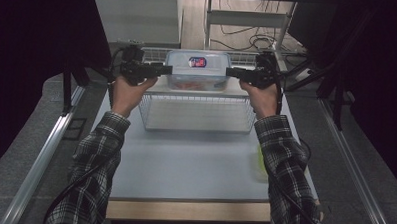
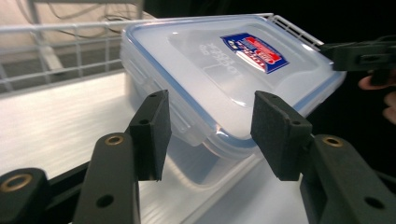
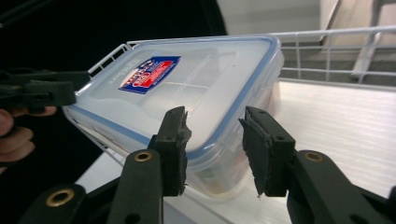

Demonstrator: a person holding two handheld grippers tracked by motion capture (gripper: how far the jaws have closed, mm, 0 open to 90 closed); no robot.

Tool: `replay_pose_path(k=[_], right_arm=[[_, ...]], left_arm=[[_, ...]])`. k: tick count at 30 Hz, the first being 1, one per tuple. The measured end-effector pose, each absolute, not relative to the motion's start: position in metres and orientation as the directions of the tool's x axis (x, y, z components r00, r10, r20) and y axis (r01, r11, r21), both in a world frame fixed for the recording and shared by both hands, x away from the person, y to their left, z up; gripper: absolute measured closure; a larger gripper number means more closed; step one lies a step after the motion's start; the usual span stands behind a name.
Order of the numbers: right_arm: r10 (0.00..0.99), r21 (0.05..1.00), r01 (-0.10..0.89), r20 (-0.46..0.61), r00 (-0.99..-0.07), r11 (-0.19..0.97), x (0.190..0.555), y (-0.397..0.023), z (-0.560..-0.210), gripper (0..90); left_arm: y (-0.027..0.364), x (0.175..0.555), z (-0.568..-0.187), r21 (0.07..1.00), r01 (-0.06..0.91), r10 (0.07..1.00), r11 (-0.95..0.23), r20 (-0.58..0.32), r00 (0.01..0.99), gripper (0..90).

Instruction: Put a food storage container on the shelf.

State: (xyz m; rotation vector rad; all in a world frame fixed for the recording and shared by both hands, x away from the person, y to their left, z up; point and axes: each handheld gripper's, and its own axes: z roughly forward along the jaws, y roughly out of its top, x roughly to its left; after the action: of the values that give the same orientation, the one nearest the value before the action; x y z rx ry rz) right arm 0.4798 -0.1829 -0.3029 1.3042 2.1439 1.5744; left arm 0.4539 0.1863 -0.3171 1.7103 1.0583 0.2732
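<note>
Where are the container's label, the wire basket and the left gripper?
container's label (image 1: pixel 197 62), high view, middle of the red-and-blue sticker on the lid.
wire basket (image 1: pixel 196 128), high view, front wall of the mesh.
left gripper (image 2: pixel 208 135), left gripper view, midway between its open fingertips.

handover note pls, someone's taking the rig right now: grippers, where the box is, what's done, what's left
Left gripper: open, jaws either side of the lidded plastic container's near end, not clamped.
Right gripper: open, same at the opposite end.
Container: on the upper shelf of the wire rack, lid on, food inside.
Done: both grippers lined up at its ends.
Left: probably close both and lift it together.
</note>
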Motion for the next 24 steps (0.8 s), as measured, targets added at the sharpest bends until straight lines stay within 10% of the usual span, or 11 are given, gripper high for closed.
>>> replay_pose_path(k=[24], right_arm=[[0.700, 0.895, 0.375, 0.107, -0.706, 0.241, 0.426, -0.183, -0.306, 24.9]], left_arm=[[0.187, 0.391, -0.339, 0.877, 0.450, 0.710, -0.166, -0.211, 0.672, 16.5]])
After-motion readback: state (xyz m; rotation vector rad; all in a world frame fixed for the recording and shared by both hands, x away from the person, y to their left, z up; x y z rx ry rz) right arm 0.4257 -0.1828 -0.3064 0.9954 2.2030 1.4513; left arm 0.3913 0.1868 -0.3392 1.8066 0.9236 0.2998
